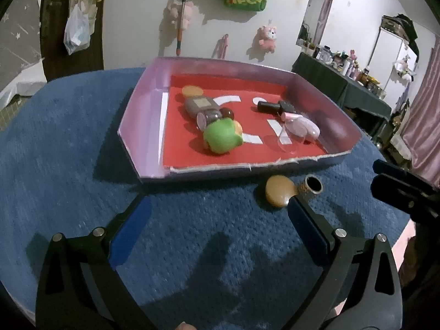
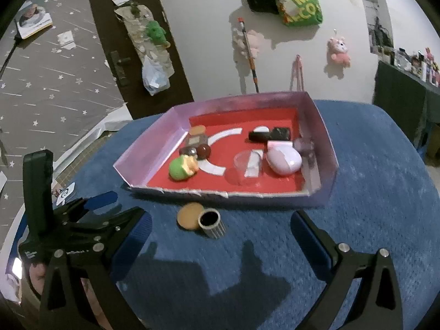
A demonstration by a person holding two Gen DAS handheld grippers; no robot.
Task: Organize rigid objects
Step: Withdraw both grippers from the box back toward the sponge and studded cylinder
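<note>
the desk point(image 1: 68, 151), under a blue cloth, carries everything; its rounded edge curves off close behind and to both sides of the tray, so open room lies mostly on the near side of the tray.

the tray point(image 1: 143, 101) is the landmark: a shallow pink-walled box with a red floor, low walls all round, the near wall ragged and lowest. that low near wall is probably the easy way in for anything brought over it.

inside the tray lie things that seem already sorted: a green toy point(image 1: 222, 137) near the front left, a brown bottle point(image 1: 200, 106) behind it, a pink egg-shaped case point(image 2: 283, 159) at the right, a black bottle point(image 2: 269, 134) behind that, and a clear lid point(image 2: 244, 165) between toy and case. the middle of the red floor is bare.

just outside the tray's near wall, on the cloth, lie the two things left: a tan disc point(image 2: 189, 214) and, touching it on the right, a small cylinder point(image 2: 211, 222) lying with its dark open end showing.

the left hand-held gripper point(image 1: 220, 225) is released, jaws spread wide, low over the cloth on the near side of the tray; its right finger tip sits just beside the disc. the right hand-held gripper point(image 2: 220, 228) is also spread wide and holds nothing, with disc and cylinder just ahead between its fingers. both look placed for a pick of this pair, and they crowd each other.
</note>
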